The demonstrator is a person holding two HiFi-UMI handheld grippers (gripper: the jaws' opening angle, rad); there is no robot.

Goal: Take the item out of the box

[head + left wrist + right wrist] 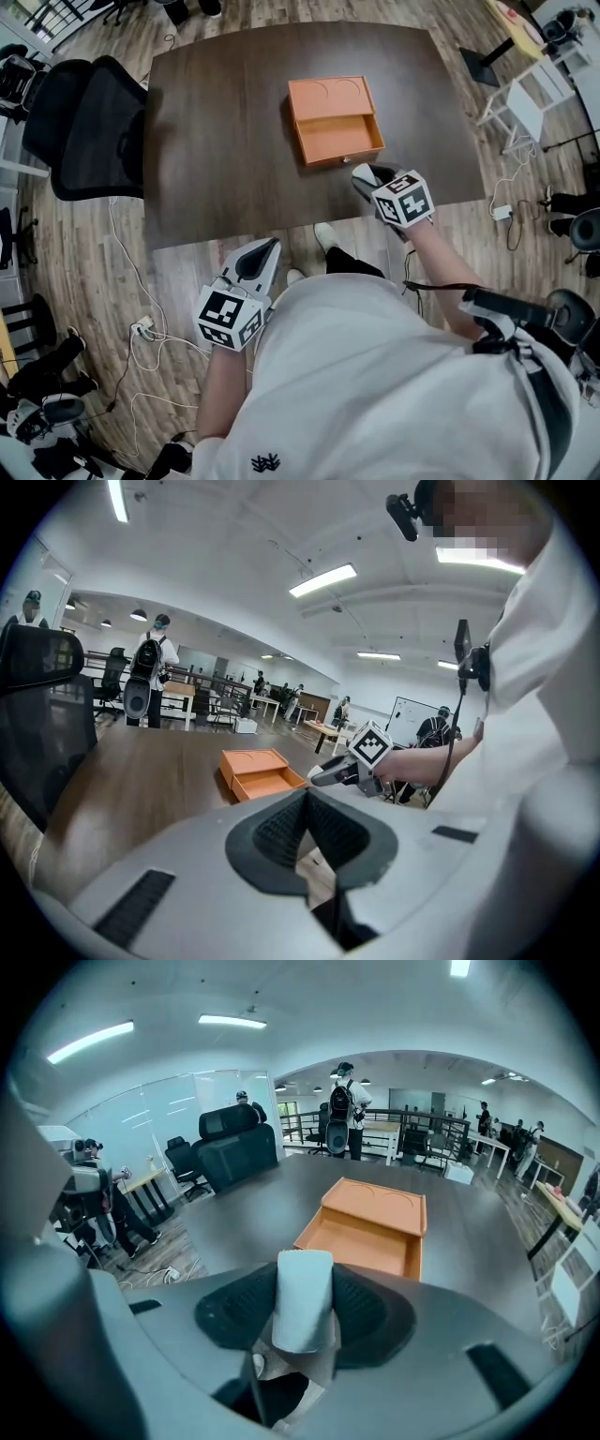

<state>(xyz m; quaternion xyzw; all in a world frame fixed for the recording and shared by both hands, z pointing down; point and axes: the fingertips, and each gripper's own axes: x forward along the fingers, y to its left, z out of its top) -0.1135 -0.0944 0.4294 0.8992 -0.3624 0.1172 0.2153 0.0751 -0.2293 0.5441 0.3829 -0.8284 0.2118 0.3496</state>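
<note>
Since it stands farthest left, chair (89, 127): black, against the table's left edge, well left of both pairs of jaws.
Left gripper (270, 246): short of the table's near edge, over the floor (122, 272). Its jaws are clenched, the dark pads (277, 832) meet at the tips, and nothing is between them.
Table (216, 141): dark brown wood, ahead of both pairs of jaws.
Box (333, 122): orange and flat. It lies ahead of the left jaws and to their right, and just ahead of the right jaws.
Cover (328, 97): plain orange with two thin curved lines on top, on the side of the box far from the jaws.
Tray (339, 139): slid out from under the cover toward the jaws. Its inside shows only bare orange.
Right gripper (362, 173): at the table's near edge, tips just short of the tray's front wall. Its jaws stand wide, grasping the item.
Item (302, 1299): pale whitish-grey, smooth, oblong with rounded corners. It stands upright between the right jaws, pressed from both sides, its top rising above them. It is out of the box, on the near side of the tray.
</note>
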